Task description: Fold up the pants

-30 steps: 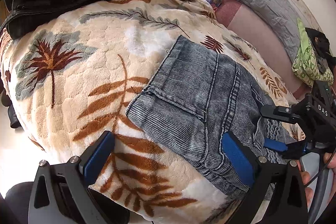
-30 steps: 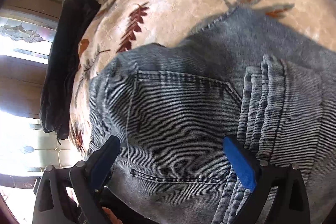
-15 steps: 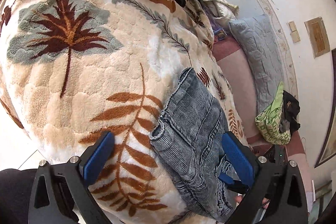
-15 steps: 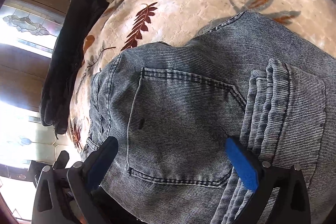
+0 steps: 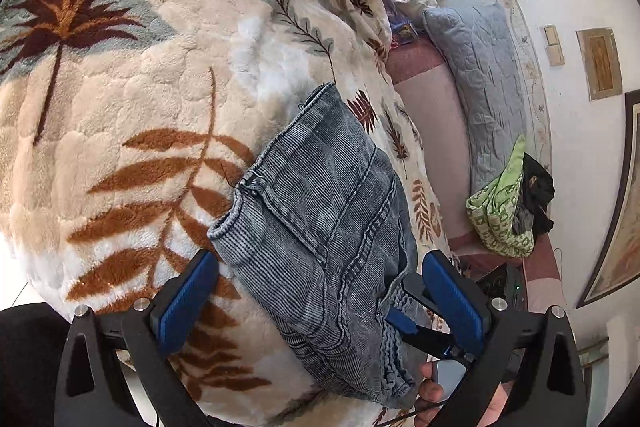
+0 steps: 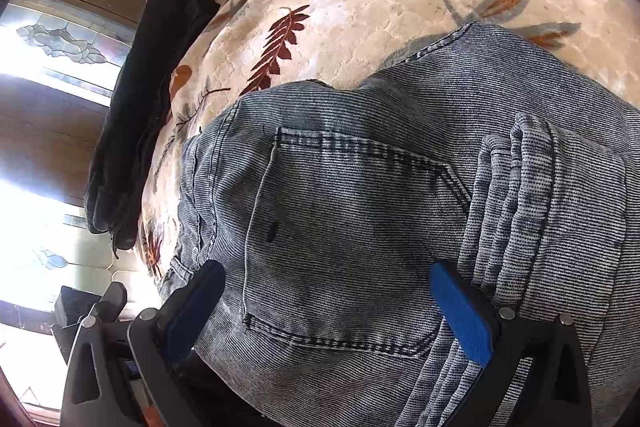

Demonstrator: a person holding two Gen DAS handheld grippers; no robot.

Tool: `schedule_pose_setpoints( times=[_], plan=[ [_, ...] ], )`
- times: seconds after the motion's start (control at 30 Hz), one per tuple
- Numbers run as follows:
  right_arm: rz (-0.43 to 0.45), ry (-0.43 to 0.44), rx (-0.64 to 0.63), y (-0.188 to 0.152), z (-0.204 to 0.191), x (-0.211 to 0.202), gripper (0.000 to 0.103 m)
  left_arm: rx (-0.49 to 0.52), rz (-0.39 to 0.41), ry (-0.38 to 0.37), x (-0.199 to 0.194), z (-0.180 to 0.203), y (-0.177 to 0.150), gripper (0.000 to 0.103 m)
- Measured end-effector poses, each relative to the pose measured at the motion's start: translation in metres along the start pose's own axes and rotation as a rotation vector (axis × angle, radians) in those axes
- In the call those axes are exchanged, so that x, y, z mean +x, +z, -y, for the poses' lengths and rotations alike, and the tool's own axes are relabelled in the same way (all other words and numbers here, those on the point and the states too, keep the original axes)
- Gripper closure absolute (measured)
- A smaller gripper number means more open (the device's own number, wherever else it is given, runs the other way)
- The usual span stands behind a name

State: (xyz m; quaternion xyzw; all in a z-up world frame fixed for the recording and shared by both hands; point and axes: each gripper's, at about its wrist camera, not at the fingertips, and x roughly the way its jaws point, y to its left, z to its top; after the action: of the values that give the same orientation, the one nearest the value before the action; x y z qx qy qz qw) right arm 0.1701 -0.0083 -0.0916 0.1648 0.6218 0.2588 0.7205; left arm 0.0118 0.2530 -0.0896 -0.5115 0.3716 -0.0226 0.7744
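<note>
Faded grey-blue denim pants (image 5: 320, 227), folded into a compact bundle, lie on a cream plush blanket with brown and grey leaf print (image 5: 132, 99), near the blanket's close edge. Back pocket (image 6: 344, 239) faces up in the right wrist view; stacked folded hems (image 6: 520, 227) sit along the pocket's right side.

Left gripper (image 5: 320, 299): black frame, blue pads, fingers wide apart, nothing between them but the near end of the pants bundle below; contact unclear. Left pad (image 5: 188, 299) over blanket, right pad (image 5: 452, 299) at the bundle's right edge.

Right gripper (image 6: 328, 311): fingers wide apart, straddling the pocket area, gripping nothing. It also shows in the left wrist view at the bundle's right edge (image 5: 416, 319), with the person's hand (image 5: 436, 383) on its handle.

Black folded garment (image 6: 148, 99) lies at the blanket's far edge. Grey-blue quilted pillow (image 5: 480, 79) against the wall, green patterned cloth (image 5: 500, 211) just below it on a pink mattress (image 5: 432, 123).
</note>
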Motion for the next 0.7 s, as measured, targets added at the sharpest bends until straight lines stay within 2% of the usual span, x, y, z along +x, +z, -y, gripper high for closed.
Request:
schedule_pose_setpoints(
  times=[0.03, 0.07, 0.1, 0.13, 0.17, 0.2, 0.3, 0.37, 0.43, 0.47, 0.5, 0.57, 0.7],
  plan=[
    [0.000, 0.001, -0.002, 0.000, 0.000, 0.000, 0.000, -0.008, 0.006, -0.007, 0.001, 0.000, 0.001, 0.003],
    [0.001, 0.003, -0.004, 0.000, 0.000, 0.000, 0.000, -0.002, 0.013, -0.006, 0.000, 0.001, 0.003, 0.012],
    [0.002, 0.005, -0.004, 0.000, 0.000, 0.000, 0.000, 0.010, 0.014, 0.006, 0.002, 0.004, 0.004, 0.029],
    [0.003, 0.008, -0.003, -0.001, 0.001, -0.001, 0.000, 0.016, 0.008, 0.014, 0.004, 0.004, 0.005, 0.041],
    [0.003, 0.010, -0.001, 0.000, 0.001, -0.001, 0.000, 0.015, -0.011, 0.019, 0.010, 0.003, 0.007, 0.064],
    [0.003, 0.011, 0.000, 0.000, 0.001, -0.001, 0.000, 0.010, -0.032, 0.031, 0.015, 0.000, 0.007, 0.071],
    [-0.004, 0.014, 0.006, 0.001, 0.001, -0.001, 0.000, -0.021, -0.037, 0.030, 0.021, -0.008, 0.005, 0.070],
    [-0.023, 0.033, 0.038, 0.005, 0.004, -0.003, 0.000, -0.007, -0.036, 0.038, 0.020, -0.006, 0.006, 0.070],
    [-0.049, 0.079, 0.106, 0.012, 0.009, -0.006, 0.000, 0.029, -0.027, 0.058, 0.020, -0.003, 0.004, 0.073],
    [-0.058, 0.113, 0.125, 0.015, 0.010, -0.007, 0.001, 0.050, -0.023, 0.073, 0.020, -0.001, 0.004, 0.081],
    [-0.057, 0.130, 0.130, 0.017, 0.011, -0.007, 0.001, 0.065, -0.022, 0.079, 0.020, 0.001, 0.003, 0.083],
    [-0.065, 0.120, 0.128, 0.017, 0.013, 0.002, 0.000, 0.089, -0.012, 0.084, 0.019, 0.006, 0.002, 0.087],
    [-0.068, 0.131, 0.131, 0.018, 0.014, 0.002, 0.000, 0.213, 0.045, 0.126, 0.012, 0.029, -0.004, 0.088]
  ],
)
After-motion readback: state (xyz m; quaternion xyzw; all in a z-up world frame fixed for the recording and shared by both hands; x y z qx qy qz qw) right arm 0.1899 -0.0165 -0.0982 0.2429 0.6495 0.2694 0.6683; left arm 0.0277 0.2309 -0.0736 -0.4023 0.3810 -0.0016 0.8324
